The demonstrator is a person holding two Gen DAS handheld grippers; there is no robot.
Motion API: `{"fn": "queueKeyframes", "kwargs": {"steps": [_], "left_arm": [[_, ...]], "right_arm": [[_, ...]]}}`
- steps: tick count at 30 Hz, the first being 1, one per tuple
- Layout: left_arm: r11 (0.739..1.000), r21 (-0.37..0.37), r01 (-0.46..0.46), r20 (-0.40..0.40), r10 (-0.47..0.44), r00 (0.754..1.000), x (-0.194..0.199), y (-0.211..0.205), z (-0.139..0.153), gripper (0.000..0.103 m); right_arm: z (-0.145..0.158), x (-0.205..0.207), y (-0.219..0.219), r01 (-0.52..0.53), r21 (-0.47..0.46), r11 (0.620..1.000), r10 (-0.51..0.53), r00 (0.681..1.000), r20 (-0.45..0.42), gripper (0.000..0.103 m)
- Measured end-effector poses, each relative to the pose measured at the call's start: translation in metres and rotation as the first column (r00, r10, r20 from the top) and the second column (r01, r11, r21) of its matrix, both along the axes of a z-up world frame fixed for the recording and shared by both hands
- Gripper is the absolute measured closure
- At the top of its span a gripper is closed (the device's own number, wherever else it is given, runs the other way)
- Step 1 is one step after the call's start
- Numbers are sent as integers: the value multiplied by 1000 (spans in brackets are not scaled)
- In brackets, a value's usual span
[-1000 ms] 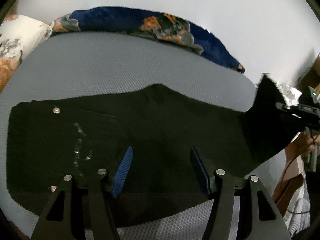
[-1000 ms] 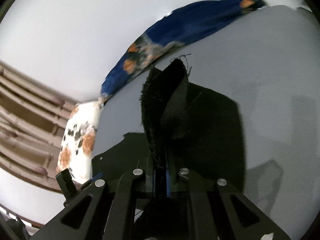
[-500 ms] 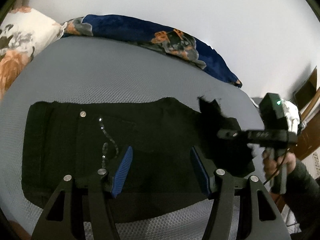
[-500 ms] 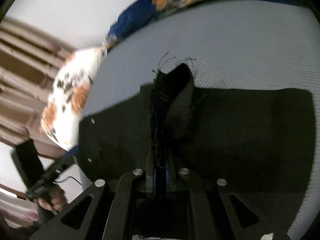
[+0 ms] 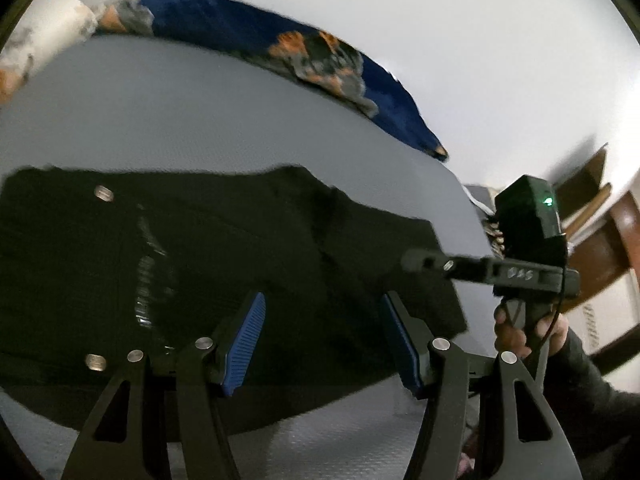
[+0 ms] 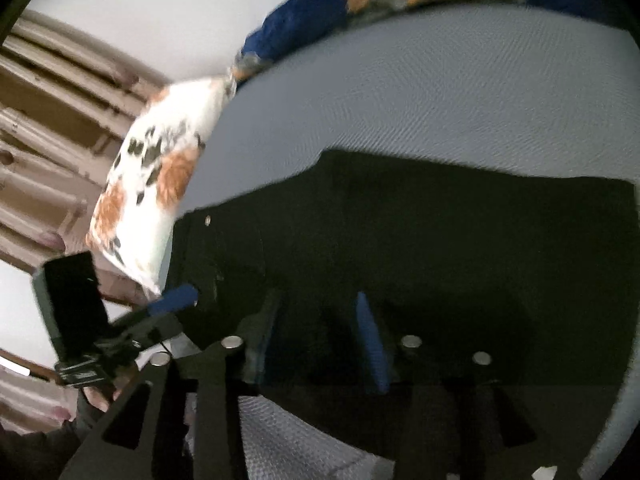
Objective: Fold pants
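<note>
Opening right gripper [image 6: 320, 332] above black pants [image 6: 440, 248] (nothing gripped).

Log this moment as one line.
stage: leg end laid over | pants: black, flat on mattress | left gripper: open, over pants | right gripper: jaws opening, nothing held

Right wrist view: your right gripper [image 6: 320, 336] hangs low over the black pants [image 6: 440, 248], jaws opening — nothing pinched between the blue pads [image 6: 370, 336], cloth lies flat beneath them. Pants are spread on the grey mattress [image 6: 400, 100]. Your left gripper [image 6: 176, 300] sits at the pants' left edge, hand [image 6: 108, 392] under it. White floral pillow [image 6: 156, 184] just beyond that edge — blue floral blanket [image 6: 360, 4] along the far side.
</note>
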State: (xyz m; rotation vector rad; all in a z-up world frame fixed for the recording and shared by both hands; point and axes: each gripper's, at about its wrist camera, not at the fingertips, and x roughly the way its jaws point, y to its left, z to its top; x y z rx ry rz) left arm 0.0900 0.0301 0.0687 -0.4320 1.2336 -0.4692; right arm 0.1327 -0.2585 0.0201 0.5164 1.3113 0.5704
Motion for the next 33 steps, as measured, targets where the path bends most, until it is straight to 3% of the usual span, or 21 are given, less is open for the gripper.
{"fn": "queueKeyframes", "kwargs": {"steps": [6,17,20,22,24,26,33], "left_arm": [[988,-153,20,-177,-47,983,10,-25,-35,42],[987,-160,22,-352,-78,933,18,-52,-82,44],[984,-178,29,-350,-91,932,14,-59,-85,45],[982,-185,36,-347,-99,933,14,-64,-85,51],[979,-197,45,-368,-117,922,12,-73,-90,75],[981,-186,59,-369,-125,921,10,-80,-93,92],[989,-111,100,-206,-121,971,4,-77,-53,95]], "right_arm": [[6,-22,-48,122,11,992,-122,992,-3,63],[-14,-44,-87,233,21,972,-232,971,-52,63],[-17,-45,-90,237,30,971,-235,970,-56,63],[-19,-46,-90,237,27,971,-235,970,-58,62],[-22,-47,-91,237,23,971,-236,970,-60,62],[-25,-50,-90,237,1,972,-236,970,-61,62],[-25,-57,-82,189,-85,978,-192,981,-25,62]]}}
